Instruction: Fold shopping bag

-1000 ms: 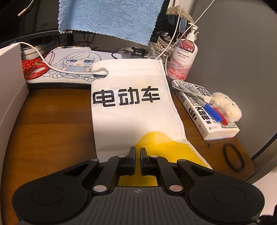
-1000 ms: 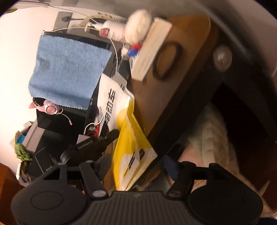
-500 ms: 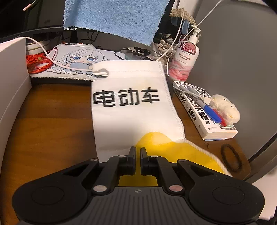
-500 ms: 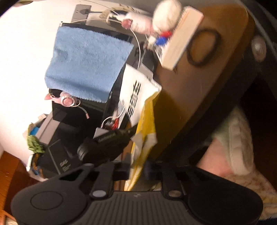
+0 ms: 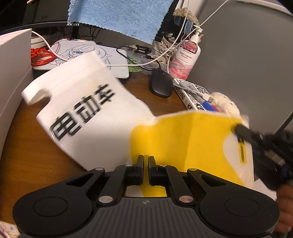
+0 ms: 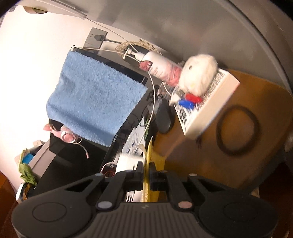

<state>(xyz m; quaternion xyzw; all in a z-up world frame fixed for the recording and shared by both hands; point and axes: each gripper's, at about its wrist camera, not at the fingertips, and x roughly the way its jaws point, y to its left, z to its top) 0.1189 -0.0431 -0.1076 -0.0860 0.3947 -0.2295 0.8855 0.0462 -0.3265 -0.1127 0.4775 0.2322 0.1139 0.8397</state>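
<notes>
The bag [image 5: 87,109] is partly raised off the desk [image 5: 27,155], its white half with black printed characters slanting up toward the left and its yellow half [image 5: 183,139] lifted near the camera. The image of it is blurred. The left gripper [image 5: 146,159] has its jaws drawn close together on the yellow edge of the bag. The right gripper [image 6: 146,165] is also pinched narrow, with a thin yellow edge of the bag [image 6: 149,159] seen end-on between its fingers. In the left wrist view the right gripper [image 5: 238,130] shows as a dark blurred shape at the bag's far right corner.

Behind the bag lie a mouse [image 5: 161,82], a printed mat [image 5: 87,55] with red cord [image 5: 40,55] beside it, and a pump bottle [image 5: 185,55]. A book [image 5: 192,93] sits at the right with pens [image 5: 208,106] and a white plush [image 5: 225,102] on it. A blue towel [image 5: 119,16] hangs over the monitor [image 5: 36,12]. A white box [image 5: 11,73] stands at the left. In the right wrist view a black hair tie [image 6: 237,130] lies on the desk near the book [image 6: 210,106].
</notes>
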